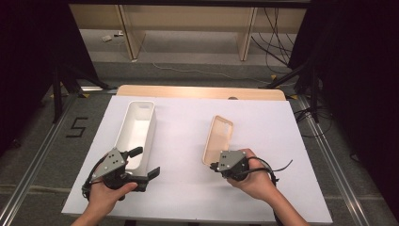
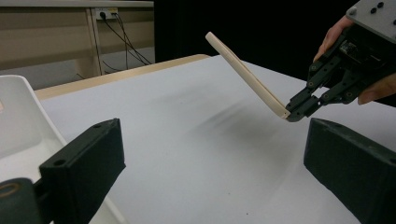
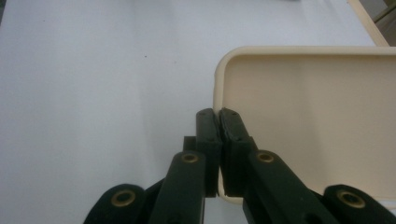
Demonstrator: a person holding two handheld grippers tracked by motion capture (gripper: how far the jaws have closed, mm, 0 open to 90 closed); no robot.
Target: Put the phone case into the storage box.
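A long white box [image 1: 136, 132] lies open-topped on the left of the white sheet. A flat beige lid [image 1: 219, 137] is right of centre, and my right gripper [image 1: 212, 165] is shut on the rim of its near end. In the left gripper view the lid [image 2: 243, 72] slants up off the table from the right gripper [image 2: 299, 108]. In the right gripper view the two jaws [image 3: 218, 122] pinch the rim of the lid [image 3: 317, 126], whose hollow side shows. My left gripper [image 1: 146, 162] stands open at the box's near end, with nothing between its jaws [image 2: 210, 163]; the box wall [image 2: 18, 116] is beside it.
The white sheet [image 1: 188, 188] covers a wooden table [image 1: 197, 92]. Behind stand wooden desks [image 1: 188, 23], with cables [image 1: 277, 42] on the floor at the back right. A taped "5" [image 1: 76, 127] marks the floor on the left.
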